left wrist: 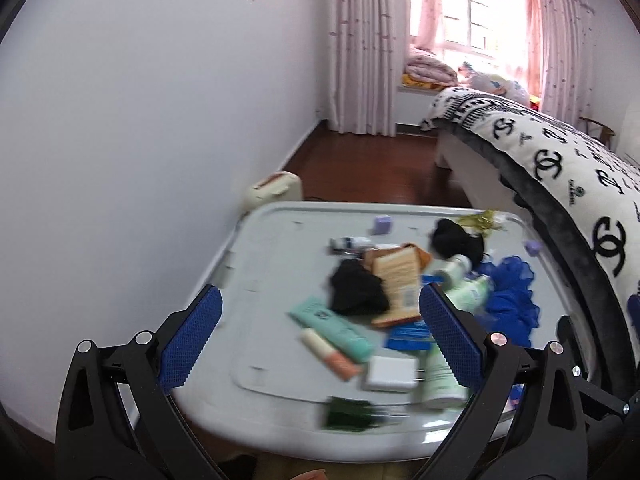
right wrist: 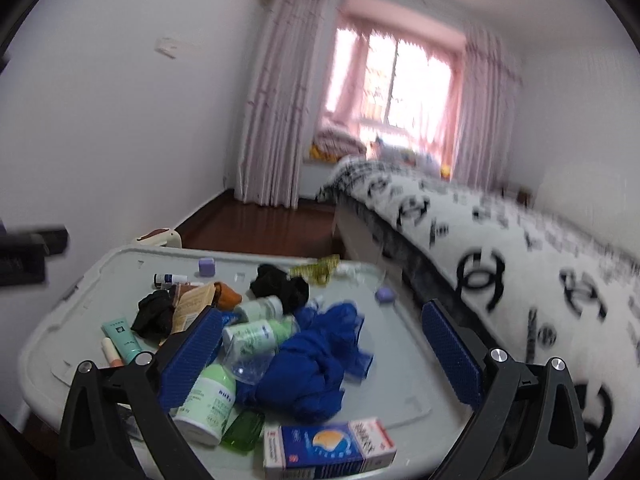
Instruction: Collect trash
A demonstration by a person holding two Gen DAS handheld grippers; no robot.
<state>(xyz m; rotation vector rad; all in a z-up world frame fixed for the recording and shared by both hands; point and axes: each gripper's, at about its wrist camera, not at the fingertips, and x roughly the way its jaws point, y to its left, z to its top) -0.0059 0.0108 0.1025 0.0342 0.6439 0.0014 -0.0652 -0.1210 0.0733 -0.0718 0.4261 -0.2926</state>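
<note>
A pale grey plastic lid [left wrist: 280,240] [right wrist: 404,344] serves as a table and carries a heap of litter. In the left wrist view I see a teal tube [left wrist: 332,328], a tan carton [left wrist: 396,284], black cloth wads [left wrist: 356,292], a white block [left wrist: 390,372] and a green-and-white bottle [left wrist: 440,380]. The right wrist view shows crumpled blue cloth [right wrist: 316,364], a clear crushed bottle [right wrist: 256,336], a green-and-white bottle [right wrist: 208,404] and a blue-and-red medicine box [right wrist: 328,448]. My left gripper [left wrist: 320,336] is open above the heap. My right gripper [right wrist: 320,356] is open over the blue cloth.
A bed with a black-and-white blanket [left wrist: 560,168] [right wrist: 520,264] runs along the lid's right side. A white wall [left wrist: 140,120] stands on the left. A cream toaster-like box [left wrist: 274,190] sits on the brown wooden floor [left wrist: 360,164] beyond the lid. Two small purple blocks [left wrist: 382,224] [right wrist: 385,294] lie near the far edge.
</note>
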